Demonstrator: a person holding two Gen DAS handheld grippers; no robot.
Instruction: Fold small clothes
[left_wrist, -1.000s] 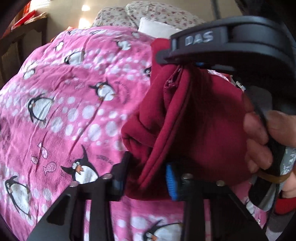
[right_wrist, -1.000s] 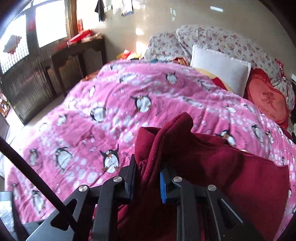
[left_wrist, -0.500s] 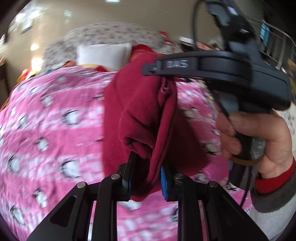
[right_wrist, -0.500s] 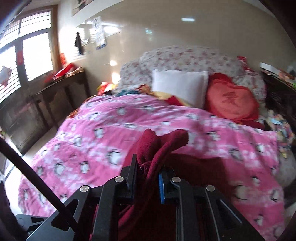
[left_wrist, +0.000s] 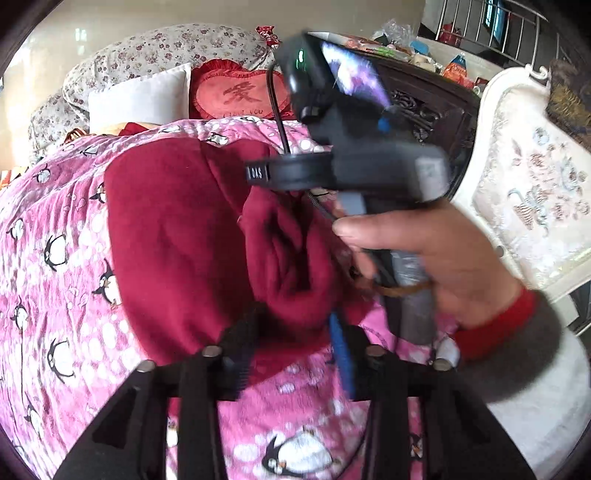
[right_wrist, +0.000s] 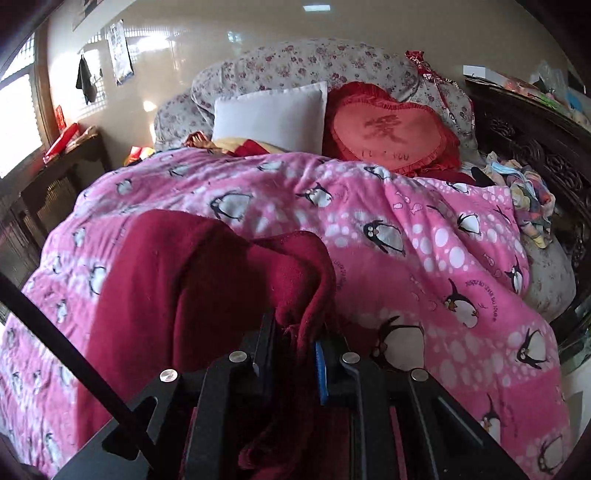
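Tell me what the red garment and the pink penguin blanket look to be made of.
Red garment: looks like soft fleece or knit, matte, fuzzy nap at its edges. Pink penguin blanket: likely plush fleece, printed, with a slight sheen on its creases. Neither fibre is certain.

Garment: plain dark red, no pattern. Bed cover: bright pink, printed with black-and-white penguins and white dots. Heart cushion: red ruffled edge, lighter red centre with a darker character. Square pillow: plain white. Long bolster: pale grey with small red flowers. Left tongs and right tongs: black frames, one blue pad each. Sleeve: grey with red cuff.
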